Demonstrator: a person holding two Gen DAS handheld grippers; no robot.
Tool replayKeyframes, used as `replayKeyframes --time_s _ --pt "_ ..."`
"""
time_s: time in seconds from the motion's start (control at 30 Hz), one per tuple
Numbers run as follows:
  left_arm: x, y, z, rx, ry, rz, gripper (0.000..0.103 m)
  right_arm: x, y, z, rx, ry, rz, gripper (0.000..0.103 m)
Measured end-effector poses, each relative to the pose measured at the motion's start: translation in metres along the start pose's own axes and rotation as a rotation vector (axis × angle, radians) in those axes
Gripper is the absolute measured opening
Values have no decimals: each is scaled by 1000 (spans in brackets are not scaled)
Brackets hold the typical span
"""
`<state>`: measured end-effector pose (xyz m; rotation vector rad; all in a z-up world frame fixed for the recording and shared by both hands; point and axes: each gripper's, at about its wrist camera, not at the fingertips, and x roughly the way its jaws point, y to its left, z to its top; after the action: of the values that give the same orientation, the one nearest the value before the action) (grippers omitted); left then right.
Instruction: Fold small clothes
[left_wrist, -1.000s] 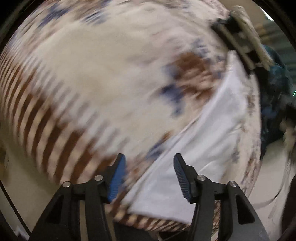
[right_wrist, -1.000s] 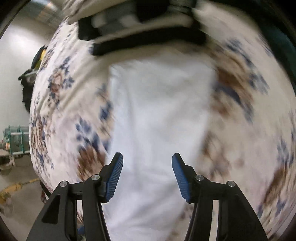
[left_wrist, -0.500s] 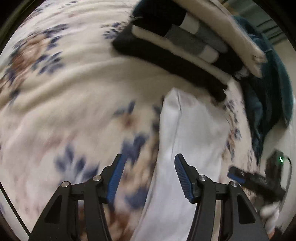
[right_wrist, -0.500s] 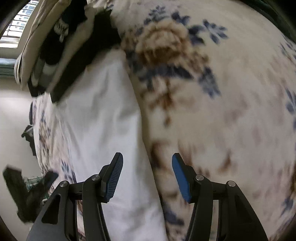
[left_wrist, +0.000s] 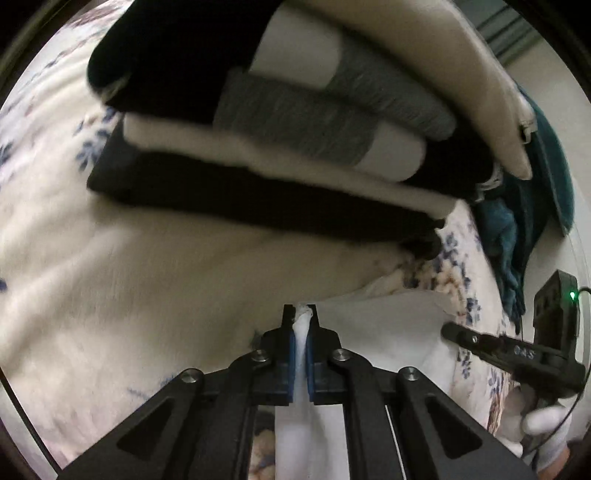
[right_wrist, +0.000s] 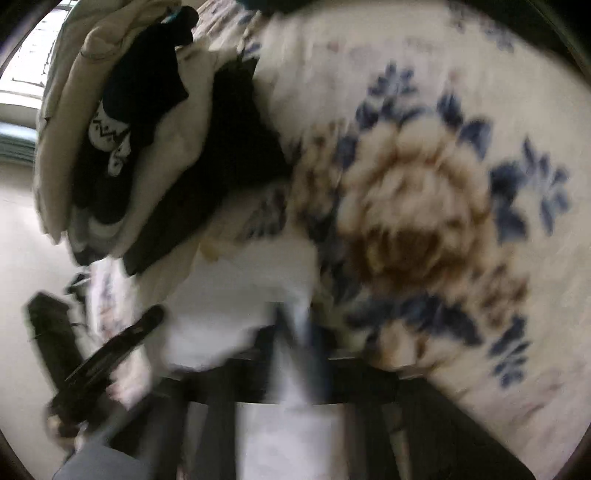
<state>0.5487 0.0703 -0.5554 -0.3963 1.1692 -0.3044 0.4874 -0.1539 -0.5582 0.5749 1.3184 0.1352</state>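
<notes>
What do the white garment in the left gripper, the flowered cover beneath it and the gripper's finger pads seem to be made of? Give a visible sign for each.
White garment: thin, matte woven cloth, probably cotton; it bunches into soft folds inside the left gripper.
Flowered cover: plush, fleecy fabric; fuzzy nap, soft print edges, though the picture is blurred.
Finger pads: blue, likely rubber; matte.

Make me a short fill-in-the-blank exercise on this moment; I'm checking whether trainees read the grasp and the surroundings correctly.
1. The left hand-held gripper is shut on a fold of the ____ garment.
2. Beyond it lies a stack of folded clothes whose bottom layer is ____ in colour.
3. Everything rests on a blanket printed with brown and blue ____.
4. The right hand-held gripper is too ____ to read clearly.

Missing words: white; black; flowers; blurred
</notes>
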Motion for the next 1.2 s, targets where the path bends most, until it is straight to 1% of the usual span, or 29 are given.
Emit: replayKeyframes --time_s 0.07,0.1,0.13,0.17,0.2,0.23,0.27,0.3,0.33,0.37,0.4,0.43,0.5,0.6,0.7,0.73,0.77,0.8,0.83,0.87,0.9,0.93,0.97,1.0,1.13,1.2 --pt "4 7 5 -4 22 0 2 -4 7 5 3 -44 -39 1" --pt "11 12 6 -11 48 -2 3 -4 8 7 14 -53 -53 1" --pt "19 18 8 -26 80 -5 3 -5 6 9 24 -52 -60 1" --pt "28 25 10 -59 124 -18 7 -2 6 11 34 -40 -68 1" --pt "29 32 12 -98 145 -49 9 1 6 12 35 -21 -83 1" --pt "27 39 15 -136 152 -87 13 4 6 14 35 6 -85 1" --pt "20 46 14 -163 148 -131 26 6 6 15 40 20 -77 2" --pt "14 52 13 -186 136 -178 50 7 4 17 54 44 -56 4" --pt "10 56 13 -201 129 -209 63 8 3 19 62 64 -42 12" --pt "8 58 13 -212 126 -234 73 5 -1 20 64 74 -25 21" --pt "9 59 12 -214 140 -251 73 3 -3 22 63 81 15 48" --pt "13 59 11 -201 164 -242 73 0 -7 24 55 89 45 66" --pt "24 52 8 -164 191 -225 73 3 -12 29 36 132 82 68" --pt "35 34 10 -95 216 -169 75 19 -17 32 23 207 95 68" --pt "39 16 12 -28 240 -138 75 37 -17 32 39 237 117 68" --pt "40 9 11 4 242 -135 74 39 -17 34 45 225 141 66" --pt "38 5 11 27 237 -140 74 40 -16 33 47 219 155 61" --pt "38 1 11 51 227 -144 63 40 -16 35 54 213 176 41" --pt "40 -4 9 79 217 -133 49 39 -17 36 63 208 197 28" --pt "40 -8 9 95 209 -116 15 38 -17 35 65 202 204 24" --pt "38 -8 9 97 201 -133 5 36 -16 36 59 191 205 15" --pt "36 -8 9 87 187 -151 5 35 -14 36 49 185 201 10" --pt "31 -9 8 97 162 -147 5 32 -14 36 42 185 200 9" --pt "26 -10 6 116 145 -144 5 30 -13 35 31 183 196 7" --pt "12 -19 0 153 96 -142 4 18 -5 34 3 159 193 5" --pt "2 -19 0 140 77 -149 4 10 -1 32 -1 146 201 5"
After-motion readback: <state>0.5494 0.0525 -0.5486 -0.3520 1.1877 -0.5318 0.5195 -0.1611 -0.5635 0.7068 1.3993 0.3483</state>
